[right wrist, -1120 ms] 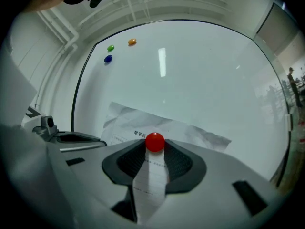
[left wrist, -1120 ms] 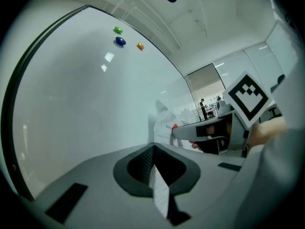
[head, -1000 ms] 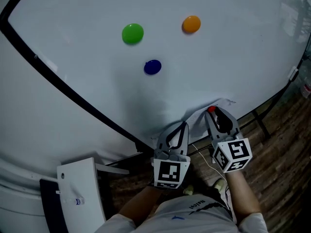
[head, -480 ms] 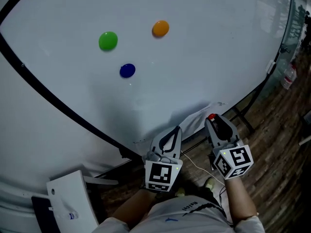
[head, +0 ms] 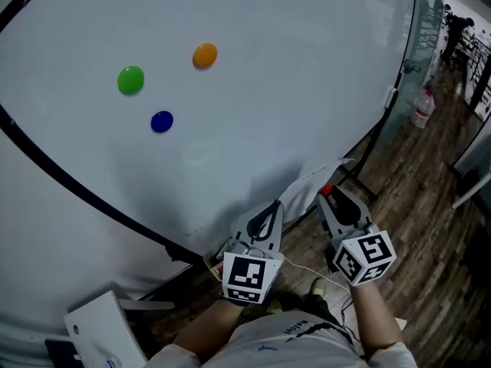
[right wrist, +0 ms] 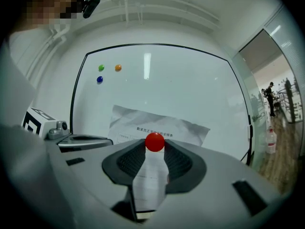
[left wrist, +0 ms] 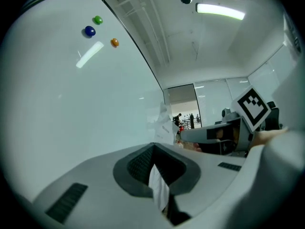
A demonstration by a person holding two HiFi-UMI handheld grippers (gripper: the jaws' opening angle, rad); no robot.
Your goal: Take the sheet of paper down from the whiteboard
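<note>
Three magnets [head: 162, 121] on whiteboard [head: 291, 67]; wood floor [head: 430, 228].

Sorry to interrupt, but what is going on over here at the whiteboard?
A person is working at the whiteboard with two hand-held grippers. The left gripper is shut on an edge of the sheet of paper, while the right gripper is shut on the red magnet in front of that sheet.
</note>
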